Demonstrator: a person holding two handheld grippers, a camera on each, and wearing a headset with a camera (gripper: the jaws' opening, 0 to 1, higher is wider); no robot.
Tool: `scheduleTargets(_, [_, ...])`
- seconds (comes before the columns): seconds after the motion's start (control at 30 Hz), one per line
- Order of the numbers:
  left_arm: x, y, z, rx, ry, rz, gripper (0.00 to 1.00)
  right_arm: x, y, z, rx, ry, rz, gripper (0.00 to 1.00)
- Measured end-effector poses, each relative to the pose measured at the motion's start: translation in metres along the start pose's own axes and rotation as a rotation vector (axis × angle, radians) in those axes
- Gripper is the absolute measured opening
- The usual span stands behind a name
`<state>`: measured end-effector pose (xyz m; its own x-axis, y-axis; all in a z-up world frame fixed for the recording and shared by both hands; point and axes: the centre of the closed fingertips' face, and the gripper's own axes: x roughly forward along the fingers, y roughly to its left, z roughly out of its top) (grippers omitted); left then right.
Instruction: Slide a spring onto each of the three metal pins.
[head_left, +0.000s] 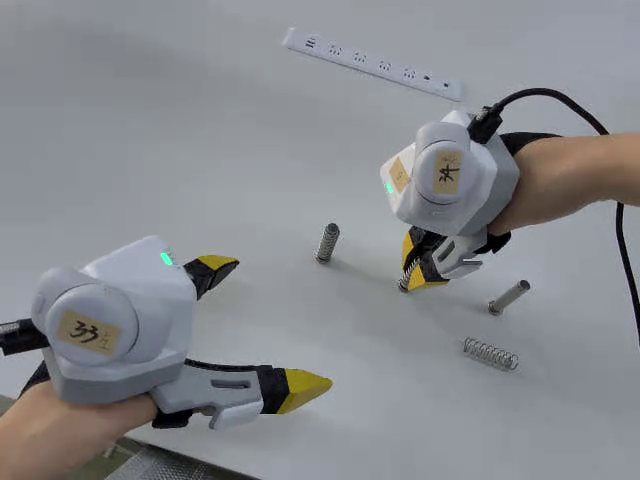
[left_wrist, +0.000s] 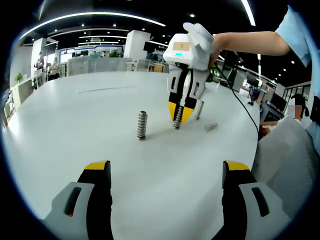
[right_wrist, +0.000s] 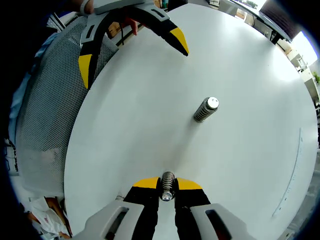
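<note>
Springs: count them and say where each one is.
3. First spring on the upright pin mid-table; second spring in the right gripper; third spring loose near the bare pin.

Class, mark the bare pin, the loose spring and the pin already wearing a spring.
bare pin (head_left: 508, 297): head view, middle of its shaft.
loose spring (head_left: 490, 353): head view, its middle coils.
pin wearing a spring (head_left: 327, 242): head view, coils midway up.

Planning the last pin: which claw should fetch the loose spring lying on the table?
Right, probably. The loose spring and bare pin lie close beside the right claw; the left claw is open but far across the table. The right must first release the gripped spring.
</note>
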<state>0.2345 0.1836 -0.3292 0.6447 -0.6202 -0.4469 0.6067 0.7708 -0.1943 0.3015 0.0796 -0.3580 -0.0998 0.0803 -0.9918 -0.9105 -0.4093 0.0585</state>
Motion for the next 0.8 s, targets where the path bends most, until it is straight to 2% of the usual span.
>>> scheduleTargets(0.47, [-0.0008, -0.0001, 0.0024, 0.009, 0.002, 0.001, 0.91, 0.0067, -0.0047, -0.0027, -0.016, -0.001, -0.013, 0.1])
scheduleTargets(0.67, [0.0, -0.002, 0.0032, 0.014, 0.005, -0.005, 0.91, 0.0072, -0.0048, 0.0006, 0.018, -0.037, -0.011, 0.27])
scheduleTargets(0.8, [0.0001, -0.0027, 0.0055, 0.02, 0.005, -0.009, 0.91, 0.0056, -0.0023, 0.0054, 0.027, -0.092, -0.011, 0.48])
